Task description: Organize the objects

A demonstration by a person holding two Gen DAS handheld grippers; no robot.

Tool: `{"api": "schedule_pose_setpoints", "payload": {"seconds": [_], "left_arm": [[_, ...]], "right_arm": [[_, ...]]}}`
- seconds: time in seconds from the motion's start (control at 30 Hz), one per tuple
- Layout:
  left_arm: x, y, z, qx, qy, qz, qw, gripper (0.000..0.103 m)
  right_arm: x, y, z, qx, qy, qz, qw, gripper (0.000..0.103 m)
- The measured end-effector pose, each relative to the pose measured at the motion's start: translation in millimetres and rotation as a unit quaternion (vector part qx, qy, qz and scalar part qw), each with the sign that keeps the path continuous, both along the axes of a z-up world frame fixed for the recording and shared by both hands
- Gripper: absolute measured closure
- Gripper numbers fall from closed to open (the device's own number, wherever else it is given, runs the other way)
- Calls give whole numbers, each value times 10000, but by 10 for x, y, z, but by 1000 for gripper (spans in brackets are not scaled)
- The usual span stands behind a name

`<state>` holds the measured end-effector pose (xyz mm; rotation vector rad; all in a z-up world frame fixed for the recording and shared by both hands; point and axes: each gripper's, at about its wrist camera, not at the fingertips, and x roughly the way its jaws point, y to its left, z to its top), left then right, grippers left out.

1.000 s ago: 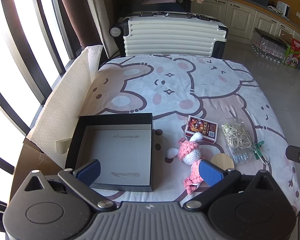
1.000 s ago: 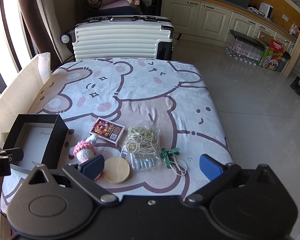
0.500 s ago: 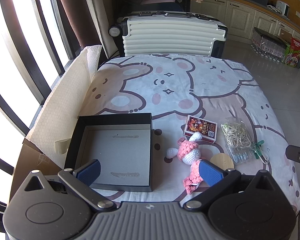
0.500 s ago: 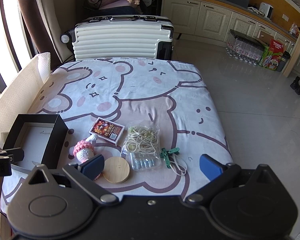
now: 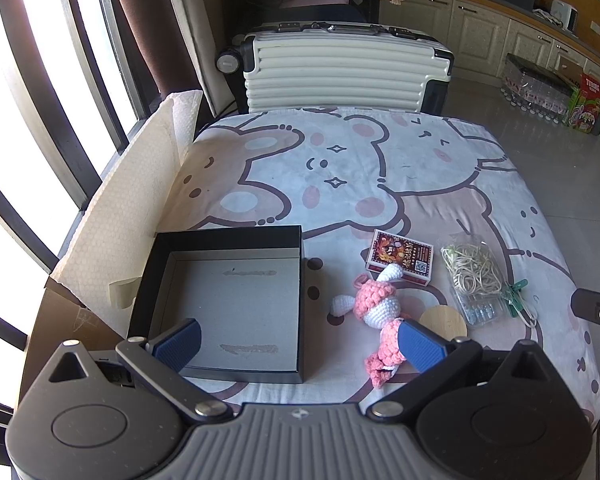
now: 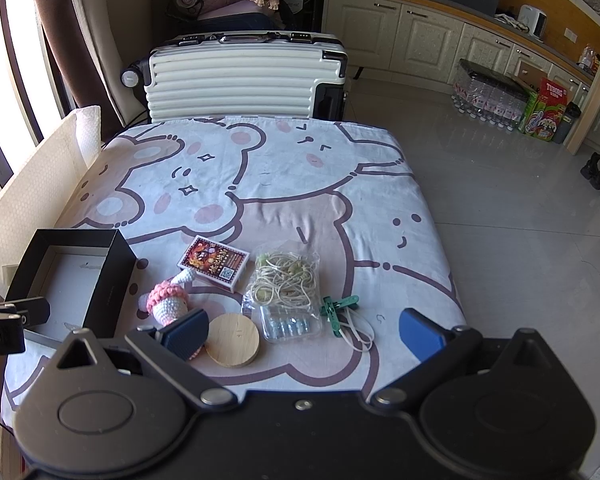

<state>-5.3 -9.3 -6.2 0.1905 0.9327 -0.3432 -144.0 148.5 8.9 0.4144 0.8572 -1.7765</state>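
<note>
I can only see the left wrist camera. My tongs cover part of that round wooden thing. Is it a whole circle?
Observer: Yes. In the right wrist view the wooden disc is a full circle, lying flat on the bedsheet.
Operator: Are the other tongs holding something?
Observer: No. The right tongs are wide open with nothing between them, above the near edge of the bed.
Operator: I can barely see something thin by the green clip. What is it?
Observer: A white cord, curled in loops on the sheet just in front of the green clip.
</note>
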Motion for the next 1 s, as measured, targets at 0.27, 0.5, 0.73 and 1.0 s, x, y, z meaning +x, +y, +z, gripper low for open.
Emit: {"api": "schedule_pose_setpoints", "payload": {"seconds": [0.27, 0.5, 0.73, 1.0], "left_arm": [[6, 3, 5, -21, 7, -75, 10000, 0], [-16, -10, 10, -58, -36, -177, 9998, 0], [-45, 47, 145, -319, -338, -151, 9988, 0], [-29, 72, 366, -778, -665, -131, 9947, 0]], "right_arm": [[1, 1, 1, -2, 4, -77, 10000, 0], [-6, -11, -22, -21, 13, -140, 9999, 0], [12, 69, 66, -212, 122, -1424, 9895, 0], [64, 30, 257, -522, 9, -1298, 9902, 0]]}}
